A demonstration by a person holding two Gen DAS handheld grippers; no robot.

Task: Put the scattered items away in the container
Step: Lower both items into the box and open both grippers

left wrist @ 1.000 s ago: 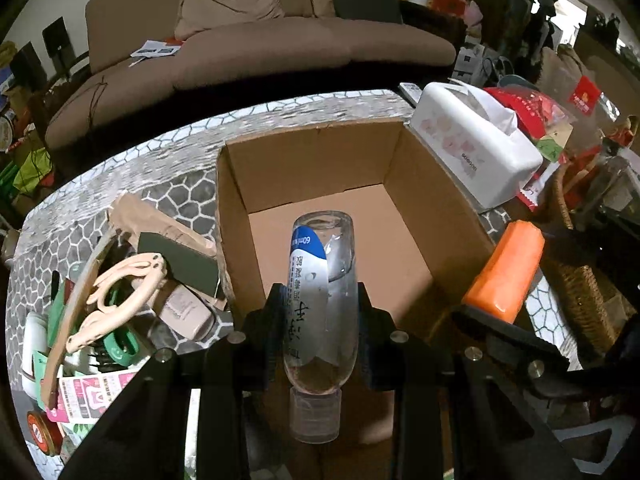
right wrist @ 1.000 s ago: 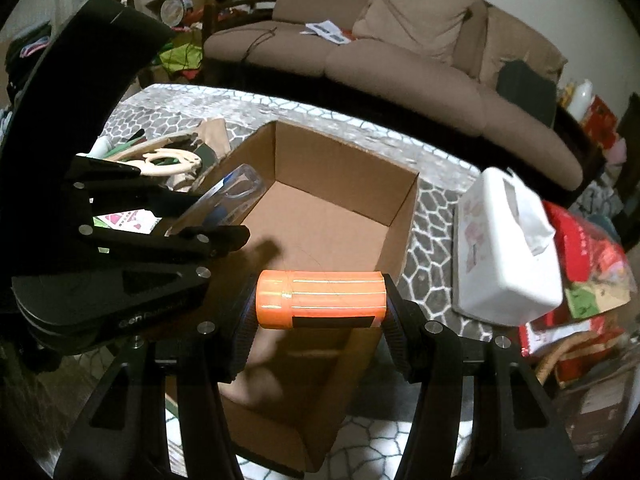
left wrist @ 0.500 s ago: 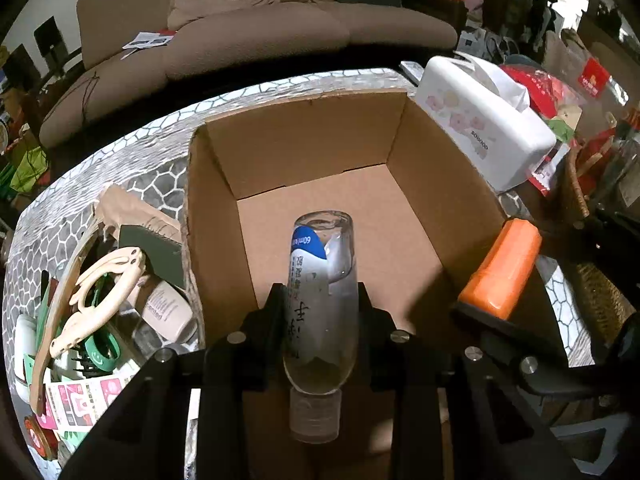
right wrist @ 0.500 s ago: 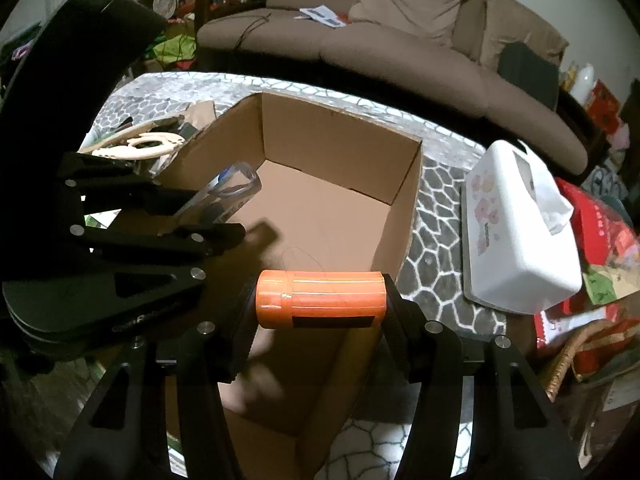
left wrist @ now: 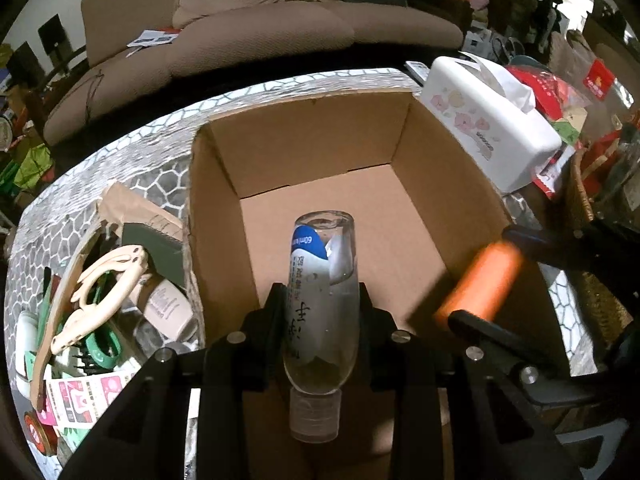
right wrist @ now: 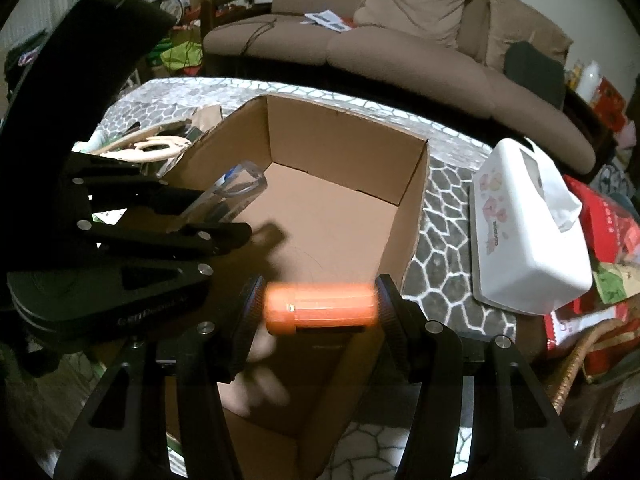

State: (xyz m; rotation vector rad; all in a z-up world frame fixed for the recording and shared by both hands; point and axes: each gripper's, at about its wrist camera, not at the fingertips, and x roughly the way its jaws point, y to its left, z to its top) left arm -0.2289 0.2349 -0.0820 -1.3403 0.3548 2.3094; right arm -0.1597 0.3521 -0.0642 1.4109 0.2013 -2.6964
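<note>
Left gripper (left wrist: pixel 320 312): matte black angular frame, silver round screws, ribbed pads on jaws. Right gripper (right wrist: pixel 320 312): same black build, silver screws, knurled round pads; faint pale lettering on neighbouring black body.

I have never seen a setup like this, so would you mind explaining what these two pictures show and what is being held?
There is no robot: a person holds a two-finger gripper in each hand, with a wide-angle camera on each looking along its fingers. In the left camera's picture, the left gripper clamps a clear bottle over an open cardboard box. In the right camera's picture, the right gripper clamps an orange tube above the same box. Beside the box on the patterned table are a white tissue box and a pile of small items.
</note>
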